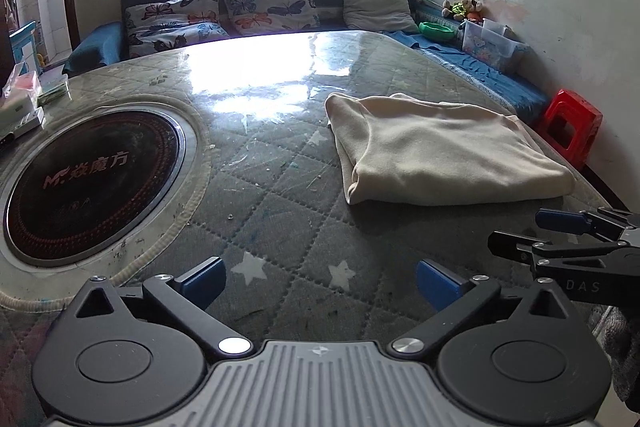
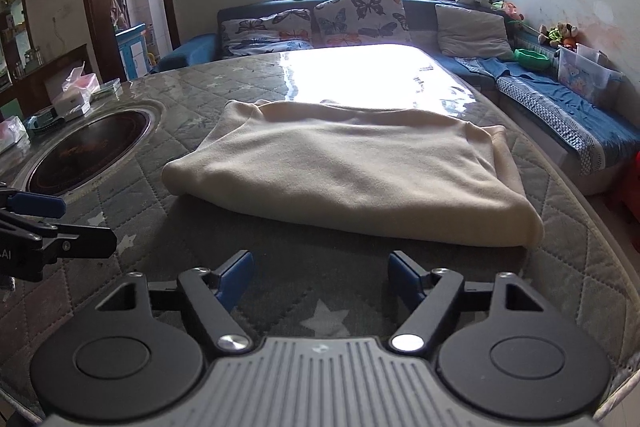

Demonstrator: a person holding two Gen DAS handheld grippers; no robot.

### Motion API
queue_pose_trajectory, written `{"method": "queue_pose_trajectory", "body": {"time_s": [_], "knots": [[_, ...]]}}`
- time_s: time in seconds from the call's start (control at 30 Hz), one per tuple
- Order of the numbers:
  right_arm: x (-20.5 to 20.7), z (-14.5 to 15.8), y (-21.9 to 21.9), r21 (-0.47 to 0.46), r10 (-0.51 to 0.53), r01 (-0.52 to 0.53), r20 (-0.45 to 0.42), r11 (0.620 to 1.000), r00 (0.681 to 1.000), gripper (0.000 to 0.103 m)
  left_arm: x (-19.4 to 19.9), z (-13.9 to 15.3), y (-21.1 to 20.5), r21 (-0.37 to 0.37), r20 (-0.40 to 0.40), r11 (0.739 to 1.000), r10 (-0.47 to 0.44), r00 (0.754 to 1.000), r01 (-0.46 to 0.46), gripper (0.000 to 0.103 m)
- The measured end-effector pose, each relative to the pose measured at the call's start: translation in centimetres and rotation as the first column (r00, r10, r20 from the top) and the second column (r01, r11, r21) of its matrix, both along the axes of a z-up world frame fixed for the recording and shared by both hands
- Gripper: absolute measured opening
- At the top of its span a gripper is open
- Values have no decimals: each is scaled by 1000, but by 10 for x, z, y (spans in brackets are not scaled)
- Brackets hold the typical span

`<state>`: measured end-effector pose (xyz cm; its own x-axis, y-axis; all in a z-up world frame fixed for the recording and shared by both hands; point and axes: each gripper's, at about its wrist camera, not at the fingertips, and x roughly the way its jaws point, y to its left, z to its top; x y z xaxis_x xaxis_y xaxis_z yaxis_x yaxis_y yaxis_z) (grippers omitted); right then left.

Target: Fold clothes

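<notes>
Cream garment, folded into a thick flat rectangle, is the landmark on the quilted star-print table cover, and both grippers sit short of its near folded edge. Right gripper hovers just in front of that edge with its blue-padded fingers spread wide and nothing between them; the cloth lies straight ahead of it, not touching. Left gripper is likewise wide open and empty, off to the garment's near-left corner, so from its camera the cream garment lies ahead and to the right, well apart from the fingers. Right gripper shows there at the edge of that view, beside the cloth's near side. The bundle's long axis runs left to right across the table, parallel to the near table edge, with rounded folds along the front and left. Left of the garment is a round black cooktop set into the table. Beyond the garment stands a blue sofa with butterfly cushions, and to its right a red stool beside the table.
</notes>
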<state>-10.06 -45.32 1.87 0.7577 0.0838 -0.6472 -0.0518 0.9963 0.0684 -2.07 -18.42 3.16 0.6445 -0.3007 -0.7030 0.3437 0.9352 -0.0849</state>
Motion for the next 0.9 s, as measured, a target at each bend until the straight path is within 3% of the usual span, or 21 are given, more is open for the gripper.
{"method": "queue_pose_trajectory", "body": {"time_s": [0.27, 0.9], "knots": [[-5, 0, 1, 8, -29, 29, -4, 1000, 1000, 102, -7, 1, -2, 7, 12, 1000, -3, 1000, 3, 103], [-14, -3, 3, -18, -94, 94, -12, 995, 995, 103, -17, 0, -16, 42, 36, 998, -42, 999, 40, 103]]}}
